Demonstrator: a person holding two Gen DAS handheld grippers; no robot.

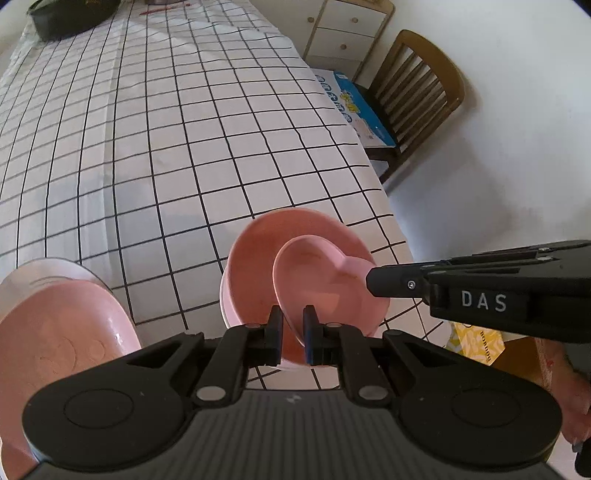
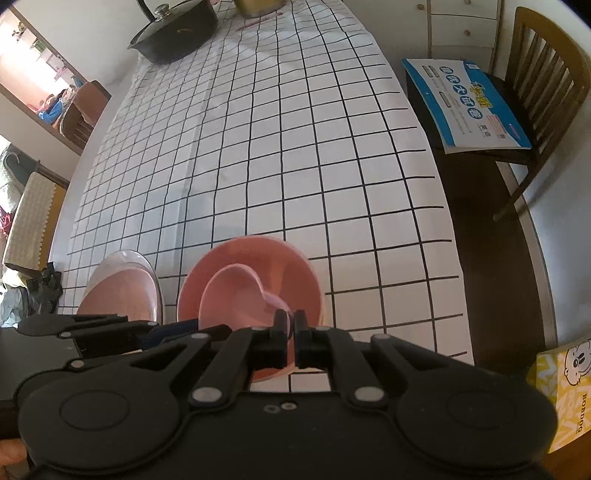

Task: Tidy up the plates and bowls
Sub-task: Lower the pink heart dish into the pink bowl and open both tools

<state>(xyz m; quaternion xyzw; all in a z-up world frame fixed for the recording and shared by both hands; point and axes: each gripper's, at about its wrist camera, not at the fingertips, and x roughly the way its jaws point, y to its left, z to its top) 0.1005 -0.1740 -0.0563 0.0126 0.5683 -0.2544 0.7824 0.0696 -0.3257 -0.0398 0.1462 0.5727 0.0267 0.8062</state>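
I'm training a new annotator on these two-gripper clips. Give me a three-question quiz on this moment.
1. True or false: both grippers are clamped on the heart-shaped dish.
2. The dish hangs over what? A) round pink bowl B) black pot C) chair
3. What lies on the chair seat?

Key
1. True: the left gripper pinches its near rim, the right gripper its notch.
2. A
3. A blue booklet.
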